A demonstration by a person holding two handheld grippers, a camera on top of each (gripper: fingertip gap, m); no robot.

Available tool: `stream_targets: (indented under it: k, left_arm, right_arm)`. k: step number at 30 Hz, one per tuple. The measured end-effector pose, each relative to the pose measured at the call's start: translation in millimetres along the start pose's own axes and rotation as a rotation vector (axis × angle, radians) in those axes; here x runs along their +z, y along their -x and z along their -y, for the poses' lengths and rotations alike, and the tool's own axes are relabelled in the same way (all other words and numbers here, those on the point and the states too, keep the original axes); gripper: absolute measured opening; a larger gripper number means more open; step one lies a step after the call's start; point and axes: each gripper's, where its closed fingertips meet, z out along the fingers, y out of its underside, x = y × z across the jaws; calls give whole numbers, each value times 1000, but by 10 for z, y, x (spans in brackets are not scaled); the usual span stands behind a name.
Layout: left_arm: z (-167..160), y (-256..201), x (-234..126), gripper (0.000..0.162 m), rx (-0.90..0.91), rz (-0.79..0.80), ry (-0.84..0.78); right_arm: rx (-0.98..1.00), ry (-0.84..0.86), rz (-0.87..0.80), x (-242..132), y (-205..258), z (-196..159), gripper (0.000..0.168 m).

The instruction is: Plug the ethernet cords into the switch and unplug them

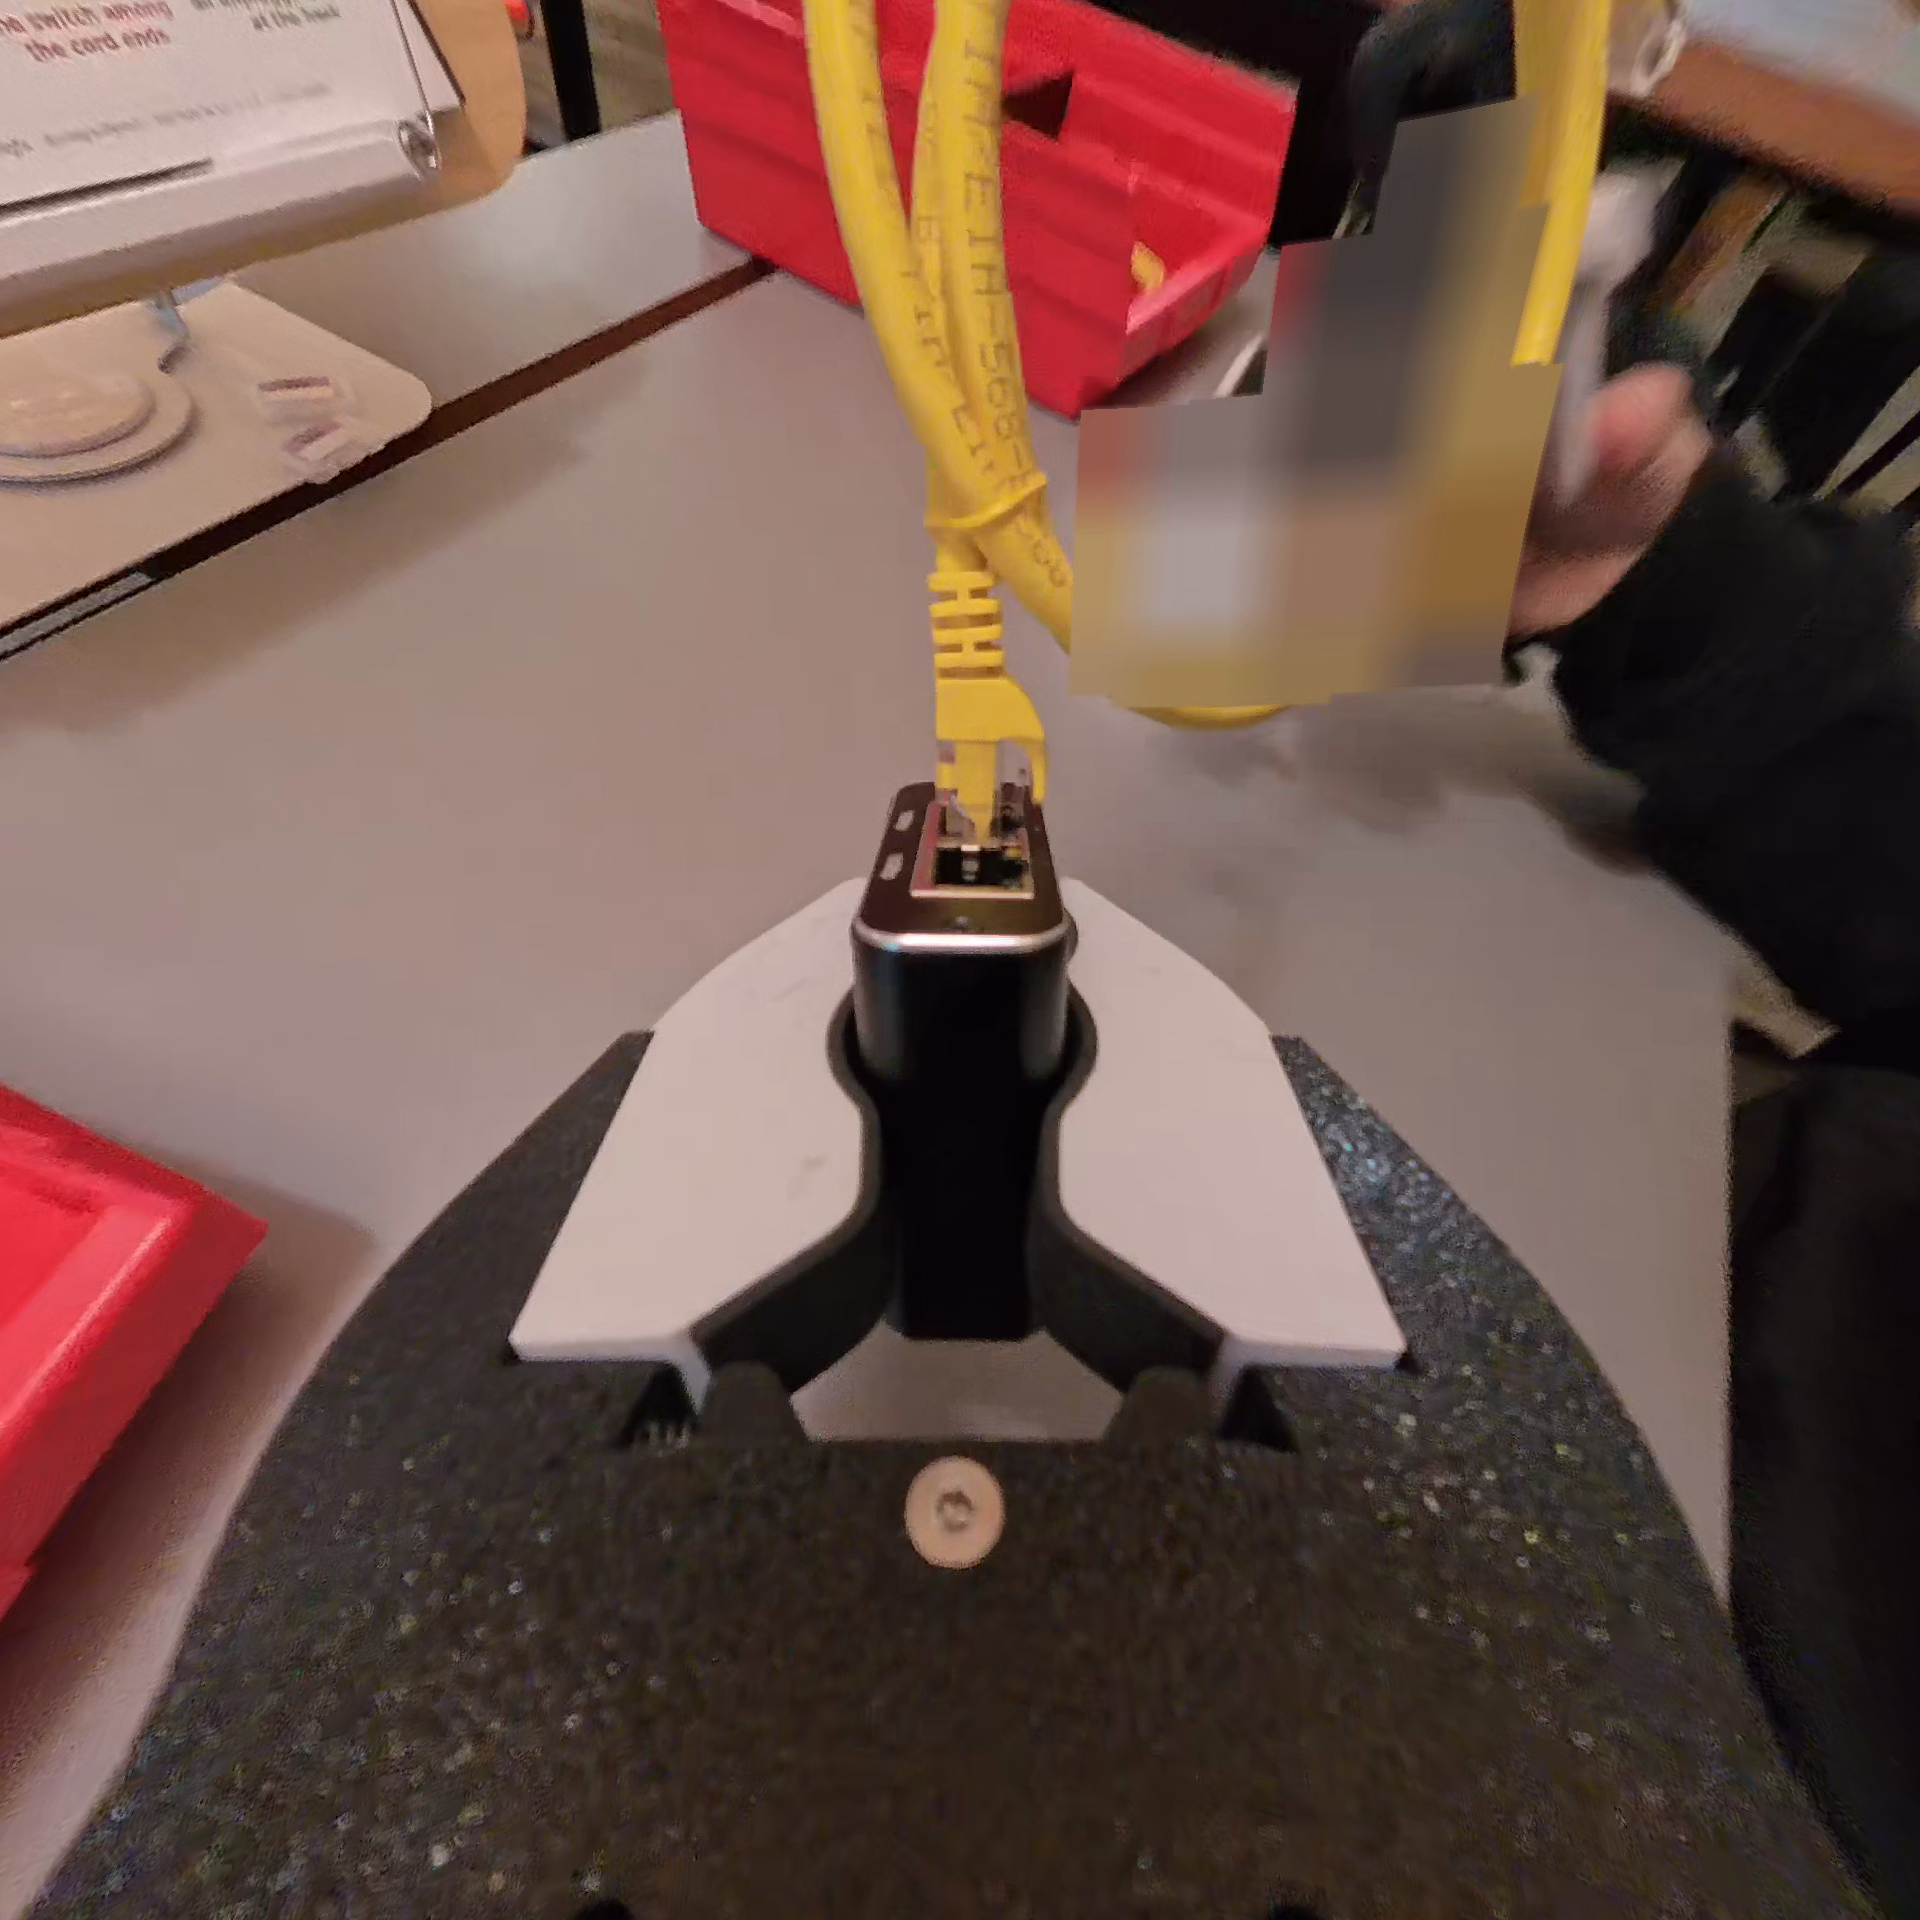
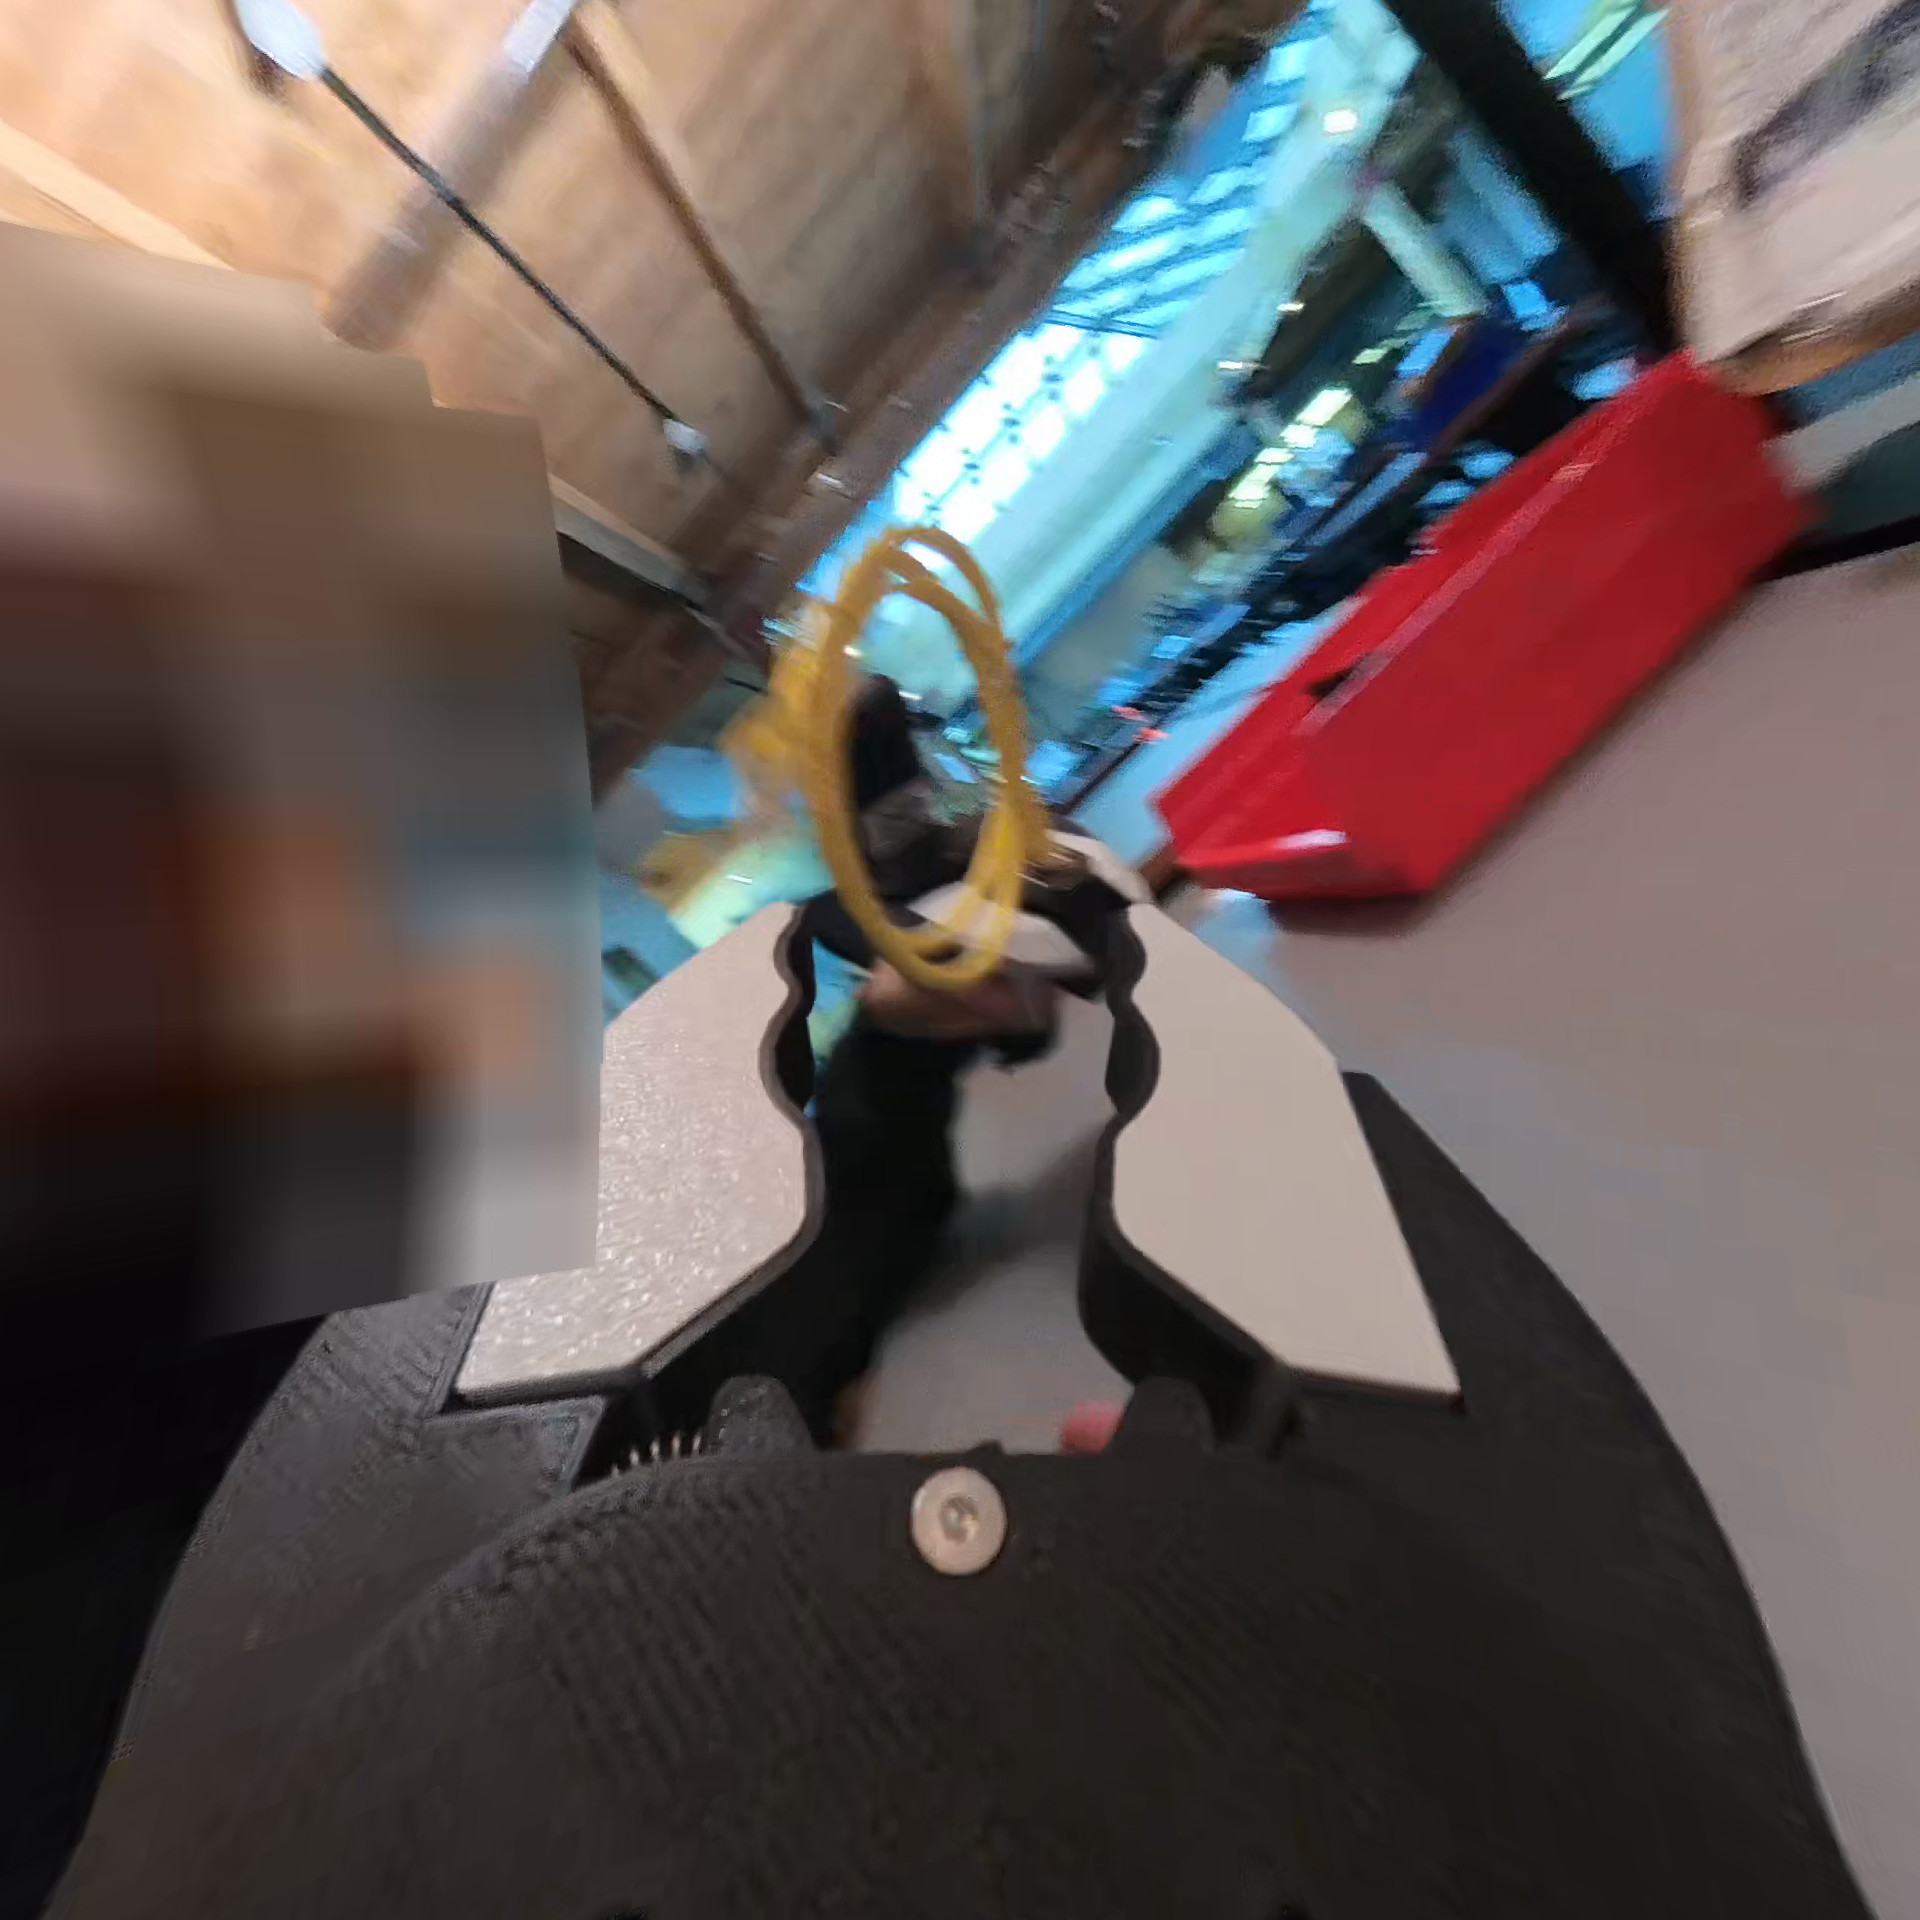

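Black and slim, the switch (image 1: 961, 997) sits clamped upright in the left gripper (image 1: 961, 935) at frame centre, ports outward so the yellow ethernet cord (image 1: 971, 644) stays plugged in. The right gripper (image 2: 956, 997) gapes empty, seemingly ready to grab that looping cord.

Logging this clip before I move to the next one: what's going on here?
A person is working with handheld tongs in each hand. The left tongs are shut on a small black switch, held above the grey table. A yellow ethernet cord has one plug seated in the switch's far port; the near port is empty. The right tongs are open and hold nothing, pointed toward the looped cord in a blurred view. A red bin sits behind.
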Motion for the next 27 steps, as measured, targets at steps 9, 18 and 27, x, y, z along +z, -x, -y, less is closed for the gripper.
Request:
stream_targets:
  k: [9,18,27]
  left_arm:
    - [243,-442,81,27,-149,-294,-155]
    - [226,-894,280,27,-76,-400,-88]
    - [240,-1161,347,27,43,-376,-43]
  right_arm:
    - [-143,144,-47,305,-70,-376,44]
    - [-386,189,37,567,379,-532,37]
    - [-480,166,70,631,450,-590,41]
